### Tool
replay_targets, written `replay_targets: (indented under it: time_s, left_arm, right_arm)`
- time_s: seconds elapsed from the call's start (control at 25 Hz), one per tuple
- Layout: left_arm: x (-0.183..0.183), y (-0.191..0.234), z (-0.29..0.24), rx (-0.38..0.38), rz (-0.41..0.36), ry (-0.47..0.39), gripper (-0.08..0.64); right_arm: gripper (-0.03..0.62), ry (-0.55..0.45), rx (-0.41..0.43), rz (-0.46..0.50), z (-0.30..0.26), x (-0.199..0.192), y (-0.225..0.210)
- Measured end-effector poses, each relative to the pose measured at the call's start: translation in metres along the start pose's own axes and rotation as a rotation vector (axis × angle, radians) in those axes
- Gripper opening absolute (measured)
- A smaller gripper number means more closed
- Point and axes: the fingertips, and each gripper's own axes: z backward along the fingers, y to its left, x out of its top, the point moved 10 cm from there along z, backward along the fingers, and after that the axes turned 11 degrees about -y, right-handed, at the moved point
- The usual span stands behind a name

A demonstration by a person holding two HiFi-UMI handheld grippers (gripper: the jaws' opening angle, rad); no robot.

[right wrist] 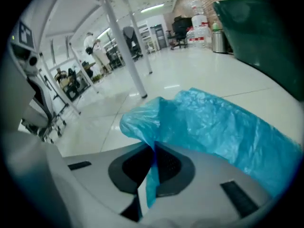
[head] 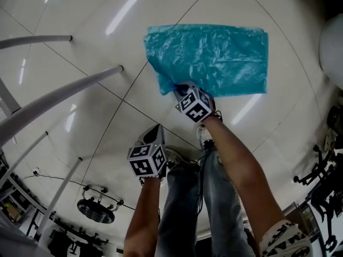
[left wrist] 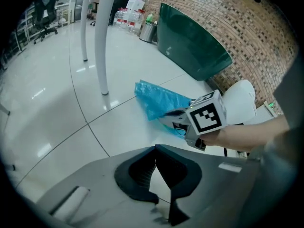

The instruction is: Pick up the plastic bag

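Observation:
A blue plastic bag (head: 214, 58) lies spread on the white tiled floor. Its near left corner is lifted and crumpled. My right gripper (head: 179, 88) is at that corner, shut on a fold of the bag (right wrist: 223, 127), and a strip of blue film hangs pinched between the jaws (right wrist: 154, 148). The left gripper view shows the bag (left wrist: 159, 101) with the right gripper (left wrist: 178, 120) at its edge. My left gripper (head: 155, 130) hangs back near the person's legs, above bare floor. Its jaws (left wrist: 155, 150) meet at the tips with nothing between them.
White table legs (head: 59, 98) slant across the left. A dark green container (left wrist: 190, 46) stands by a brick wall beyond the bag. A white rounded object (head: 332, 47) is at the right edge. A chair base (head: 96, 208) sits at the lower left. The person's shoe (head: 206, 135) is just behind the bag.

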Motion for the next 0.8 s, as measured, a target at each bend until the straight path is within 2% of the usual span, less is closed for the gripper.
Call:
replay_targets:
  time_s: [0.16, 0.28, 0.48, 0.6, 0.72, 0.8]
  left_arm:
    - [0.032, -0.035, 0.027, -0.007, -0.012, -0.054, 0.0]
    - [0.066, -0.076, 0.062, -0.026, -0.018, -0.115, 0.0]
    - [0.123, -0.16, 0.161, -0.075, -0.037, -0.233, 0.0]
    - [0.158, -0.204, 0.224, -0.086, -0.045, -0.328, 0.0]
    - [0.199, -0.235, 0.279, -0.046, -0.043, -0.459, 0.0]
    - [0.22, -0.247, 0.326, -0.028, -0.058, -0.512, 0.0]
  right_arm:
    - [0.005, -0.188, -0.013, -0.192, 0.076, 0.042, -0.003]
    - [0.005, -0.263, -0.004, -0.226, 0.139, 0.08, -0.001]
    - [0.005, -0.373, -0.014, -0.306, 0.26, 0.159, 0.011]
    - [0.005, -0.437, -0.023, -0.317, 0.327, 0.211, 0.015]
    - [0.005, -0.5, 0.008, -0.26, 0.382, 0.276, 0.011]
    - [0.005, -0.542, 0.018, -0.255, 0.423, 0.315, 0.025]
